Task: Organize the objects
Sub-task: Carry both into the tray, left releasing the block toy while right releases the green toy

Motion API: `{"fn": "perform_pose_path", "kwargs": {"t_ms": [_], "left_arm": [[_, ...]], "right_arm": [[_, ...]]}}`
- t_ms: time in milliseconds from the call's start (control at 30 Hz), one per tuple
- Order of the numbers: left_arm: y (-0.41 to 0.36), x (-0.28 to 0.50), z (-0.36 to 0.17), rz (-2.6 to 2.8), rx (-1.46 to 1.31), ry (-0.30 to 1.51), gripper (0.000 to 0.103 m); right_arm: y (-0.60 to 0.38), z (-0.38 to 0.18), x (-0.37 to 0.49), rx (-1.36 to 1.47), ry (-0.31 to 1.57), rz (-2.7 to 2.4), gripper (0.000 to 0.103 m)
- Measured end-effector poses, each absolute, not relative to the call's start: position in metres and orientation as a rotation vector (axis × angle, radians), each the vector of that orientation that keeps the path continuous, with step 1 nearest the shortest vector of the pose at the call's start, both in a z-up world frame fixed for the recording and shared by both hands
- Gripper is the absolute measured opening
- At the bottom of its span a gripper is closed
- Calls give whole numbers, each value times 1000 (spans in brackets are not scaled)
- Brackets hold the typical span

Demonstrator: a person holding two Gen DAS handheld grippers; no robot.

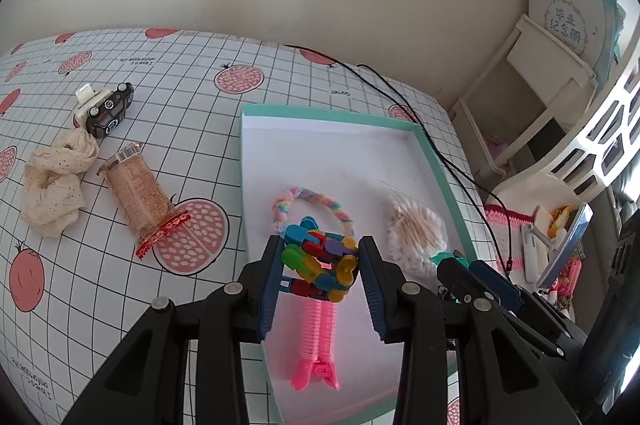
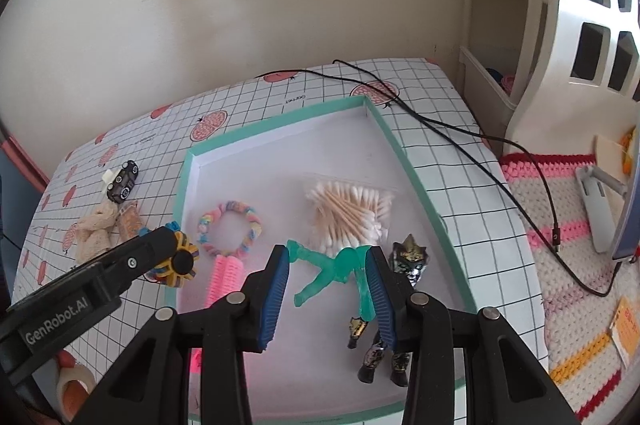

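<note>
- While both tools hang over the teal-rimmed tray (image 1: 436, 161), the left gripper (image 1: 320, 257) is clamped on a multicoloured link toy (image 1: 320, 261), carried just above the tray floor.
- The right gripper (image 2: 328, 273) has a translucent green figure (image 2: 332, 269) between its blue pads; the figure touches the right pad, but a gap shows at the left one, so I cannot tell whether that grip is firm.
- Already in the tray: a pink hair roller (image 1: 318, 329) right under the link toy, a pastel braided ring (image 2: 232, 229), a bag of cotton swabs (image 2: 352, 213) and a dark armoured figure (image 2: 400, 305).
- To set down well, I'd say lower each piece onto bare white floor; the far half of the tray looks free. Part the jaws only once the toy rests, so it doesn't roll onto the roller.
- Out on the tablecloth (image 1: 180, 129), a grid print with fruit, wait a toy car (image 1: 106, 109), a cream cloth scrunchie (image 1: 56, 185) and a wrapped snack pack (image 1: 140, 197).
- A black cable (image 2: 480, 141) trails past the tray's far corner; pale wall behind, white shelving to the right.
</note>
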State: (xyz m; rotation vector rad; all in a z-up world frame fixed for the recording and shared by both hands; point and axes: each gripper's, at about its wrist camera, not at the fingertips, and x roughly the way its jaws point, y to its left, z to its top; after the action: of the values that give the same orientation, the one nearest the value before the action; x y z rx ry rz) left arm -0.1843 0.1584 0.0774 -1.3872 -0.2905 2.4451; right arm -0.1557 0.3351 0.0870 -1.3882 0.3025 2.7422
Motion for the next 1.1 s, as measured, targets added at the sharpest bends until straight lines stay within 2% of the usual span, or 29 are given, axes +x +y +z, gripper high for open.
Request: {"fn": "perform_pose_path", "kwargs": {"t_ms": [567, 1100], "left_arm": [[157, -194, 50, 2408, -1492, -313, 40], [146, -190, 67, 2508, -1434, -276, 40]], "right_arm": [[304, 67, -166, -1510, 224, 2736, 45], [307, 73, -164, -1458, 255, 2740, 45]]}}
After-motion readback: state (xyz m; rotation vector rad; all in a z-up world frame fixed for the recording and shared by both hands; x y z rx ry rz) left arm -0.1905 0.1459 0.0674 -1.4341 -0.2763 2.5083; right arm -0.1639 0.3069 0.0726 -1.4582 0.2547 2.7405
